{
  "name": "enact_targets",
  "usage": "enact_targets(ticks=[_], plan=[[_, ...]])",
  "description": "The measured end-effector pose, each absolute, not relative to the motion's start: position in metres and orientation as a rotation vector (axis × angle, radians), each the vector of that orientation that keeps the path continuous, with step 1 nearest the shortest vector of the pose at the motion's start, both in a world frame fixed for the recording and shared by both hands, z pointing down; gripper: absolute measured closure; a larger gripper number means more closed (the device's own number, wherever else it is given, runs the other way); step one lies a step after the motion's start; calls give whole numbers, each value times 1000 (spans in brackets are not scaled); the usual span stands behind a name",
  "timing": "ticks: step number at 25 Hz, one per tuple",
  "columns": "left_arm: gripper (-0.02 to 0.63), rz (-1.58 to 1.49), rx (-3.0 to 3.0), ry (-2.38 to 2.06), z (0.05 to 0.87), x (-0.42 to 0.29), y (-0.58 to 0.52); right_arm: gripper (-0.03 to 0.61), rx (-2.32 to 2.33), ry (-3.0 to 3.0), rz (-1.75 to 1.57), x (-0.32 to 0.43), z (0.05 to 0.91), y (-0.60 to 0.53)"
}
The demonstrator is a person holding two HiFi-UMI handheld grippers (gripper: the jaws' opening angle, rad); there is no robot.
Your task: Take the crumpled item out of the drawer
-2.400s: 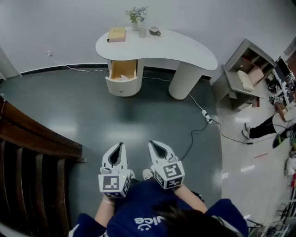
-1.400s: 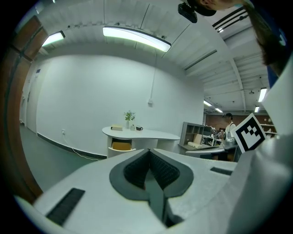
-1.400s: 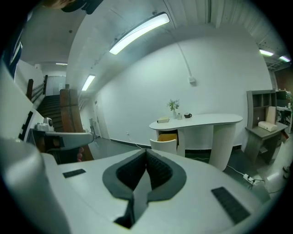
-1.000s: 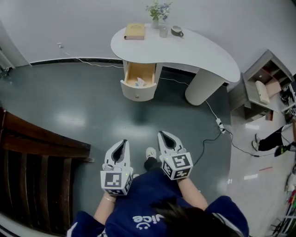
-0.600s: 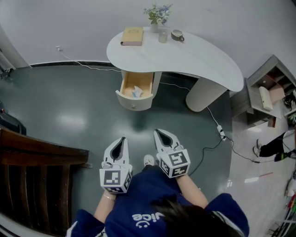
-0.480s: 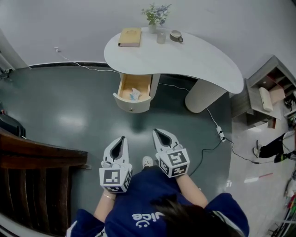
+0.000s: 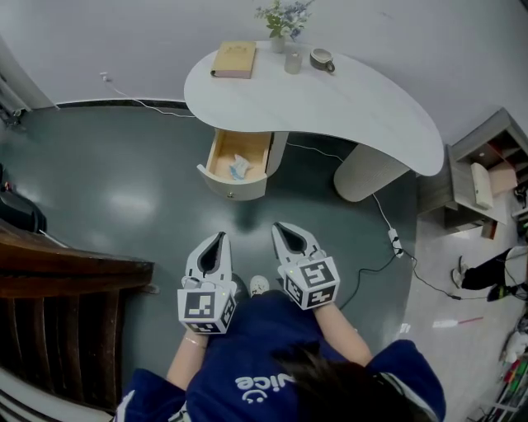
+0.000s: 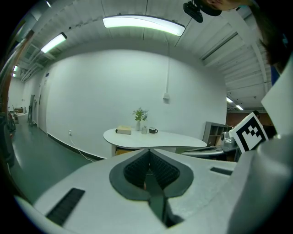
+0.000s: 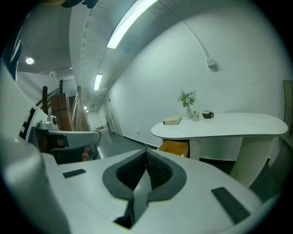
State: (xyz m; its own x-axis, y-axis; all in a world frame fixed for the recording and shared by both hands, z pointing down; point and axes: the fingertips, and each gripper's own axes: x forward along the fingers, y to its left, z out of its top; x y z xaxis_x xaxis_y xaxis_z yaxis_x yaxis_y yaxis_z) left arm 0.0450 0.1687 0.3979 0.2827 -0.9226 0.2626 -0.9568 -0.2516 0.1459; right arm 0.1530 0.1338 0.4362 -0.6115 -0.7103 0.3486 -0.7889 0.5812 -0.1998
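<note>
A pale crumpled item (image 7: 238,167) lies in the open wooden drawer (image 7: 234,166) under the left end of the white curved desk (image 7: 330,91). Both grippers hang well short of it, over the dark floor. My left gripper (image 7: 218,236) has its jaws together with nothing between them. To its right, my right gripper (image 7: 280,227) is also shut and empty. In the left gripper view my left gripper (image 8: 148,155) points at the desk (image 8: 155,136). The right gripper view shows my right gripper (image 9: 146,156) and the yellow drawer (image 9: 175,147) beyond it.
On the desk stand a tan book (image 7: 234,59), a small vase of flowers (image 7: 283,18), a glass (image 7: 294,61) and a cup (image 7: 322,58). A dark wooden railing (image 7: 58,280) runs along the left. A cable with a power strip (image 7: 394,241) crosses the floor at right, near a grey shelf unit (image 7: 487,177).
The desk and drawer have drawn closer to the grippers and shifted a little left in the head view. Both grippers stay shut and side by side.
</note>
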Motion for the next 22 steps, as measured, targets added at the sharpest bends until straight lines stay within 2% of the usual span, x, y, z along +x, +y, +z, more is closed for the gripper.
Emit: enact_targets(ticks=[9,22], plan=[[609,231,2266,-1671,420,43,147,571,1237,-2577,552,145,448,112],[609,223,2315,-1575,432,4,30,571,1392,-2468,597,133,457,22]])
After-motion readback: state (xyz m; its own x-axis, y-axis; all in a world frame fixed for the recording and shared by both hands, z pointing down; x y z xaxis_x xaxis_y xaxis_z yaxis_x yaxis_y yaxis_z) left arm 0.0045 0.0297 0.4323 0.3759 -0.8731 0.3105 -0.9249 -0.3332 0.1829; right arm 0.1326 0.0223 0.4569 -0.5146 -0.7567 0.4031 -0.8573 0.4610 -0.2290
